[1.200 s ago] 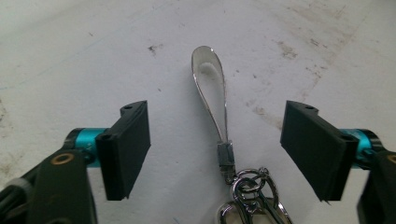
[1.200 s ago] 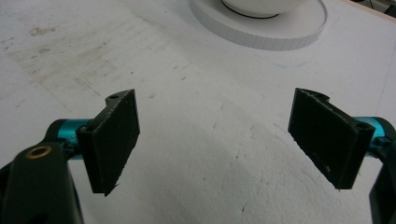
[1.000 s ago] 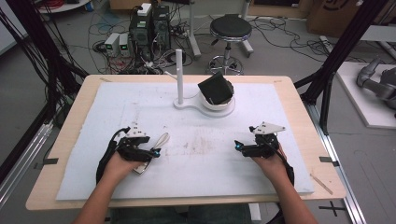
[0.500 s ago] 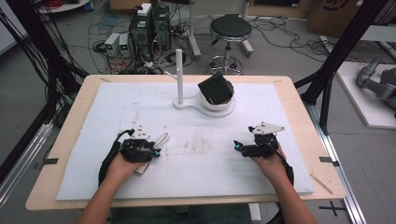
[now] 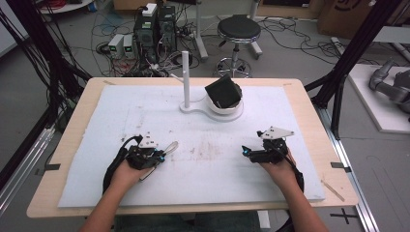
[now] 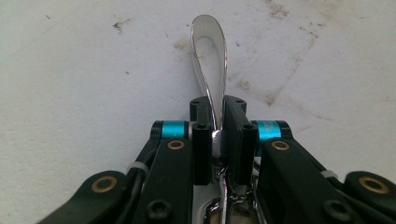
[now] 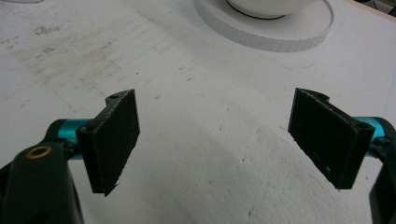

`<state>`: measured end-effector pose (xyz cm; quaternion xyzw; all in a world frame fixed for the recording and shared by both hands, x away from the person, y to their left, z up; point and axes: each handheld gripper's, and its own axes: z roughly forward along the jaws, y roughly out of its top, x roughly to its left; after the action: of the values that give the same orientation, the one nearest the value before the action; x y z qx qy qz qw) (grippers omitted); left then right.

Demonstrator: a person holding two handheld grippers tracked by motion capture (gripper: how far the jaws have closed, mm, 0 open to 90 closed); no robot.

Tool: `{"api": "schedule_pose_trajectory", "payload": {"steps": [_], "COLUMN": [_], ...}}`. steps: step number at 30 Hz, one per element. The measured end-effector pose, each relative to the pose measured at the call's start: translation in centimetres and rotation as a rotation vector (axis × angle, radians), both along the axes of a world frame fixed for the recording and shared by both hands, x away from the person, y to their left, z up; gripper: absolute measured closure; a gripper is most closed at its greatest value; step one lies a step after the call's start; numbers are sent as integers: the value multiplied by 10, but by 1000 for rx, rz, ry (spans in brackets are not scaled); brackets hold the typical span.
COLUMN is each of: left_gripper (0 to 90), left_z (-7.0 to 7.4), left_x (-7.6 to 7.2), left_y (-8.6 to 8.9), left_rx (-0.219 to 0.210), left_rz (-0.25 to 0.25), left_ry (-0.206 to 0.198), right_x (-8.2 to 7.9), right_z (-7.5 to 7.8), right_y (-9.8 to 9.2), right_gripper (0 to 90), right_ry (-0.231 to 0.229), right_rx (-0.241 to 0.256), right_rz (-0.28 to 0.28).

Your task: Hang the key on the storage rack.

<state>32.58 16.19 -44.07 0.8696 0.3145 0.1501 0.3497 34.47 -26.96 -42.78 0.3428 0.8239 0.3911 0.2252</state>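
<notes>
A shiny metal spoon lies edge-on between the jaws of my left gripper, which is shut on its handle; the bowl points away over the white foam mat. From above, the left gripper sits at the mat's front left with the spoon sticking out toward the middle. My right gripper rests at the front right, and its jaws stand wide open over bare mat with nothing between them. A white stand with an upright post and a tilted black cup sits at the back centre.
The white foam mat covers most of the wooden table and is stained near its middle. The stand's round base lies ahead of the right gripper. Past the far edge stand a stool, computers and cables.
The left gripper has shifted slightly right and toward the middle of the mat with the spoon in it. The right gripper has stayed in place.
</notes>
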Motion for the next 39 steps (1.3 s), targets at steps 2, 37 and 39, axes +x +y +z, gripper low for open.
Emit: {"api": "schedule_pose_trajectory", "payload": {"steps": [2, 37, 39], "left_gripper": [815, 816, 815], "left_z": [1, 96, 100], "left_x": [0, 13, 17], "left_y": [1, -8, -10], "left_rx": [-10, -288, -286], "left_rz": [-6, 14, 32], "left_ry": [13, -233, -246], "right_x": [0, -1, -2], "right_z": [0, 1, 1], "right_y": [0, 0, 0], "right_gripper": [167, 167, 168], "right_ry": [-2, -2, 4], "right_rx": [4, 12, 11], "right_rz": [0, -9, -4]}}
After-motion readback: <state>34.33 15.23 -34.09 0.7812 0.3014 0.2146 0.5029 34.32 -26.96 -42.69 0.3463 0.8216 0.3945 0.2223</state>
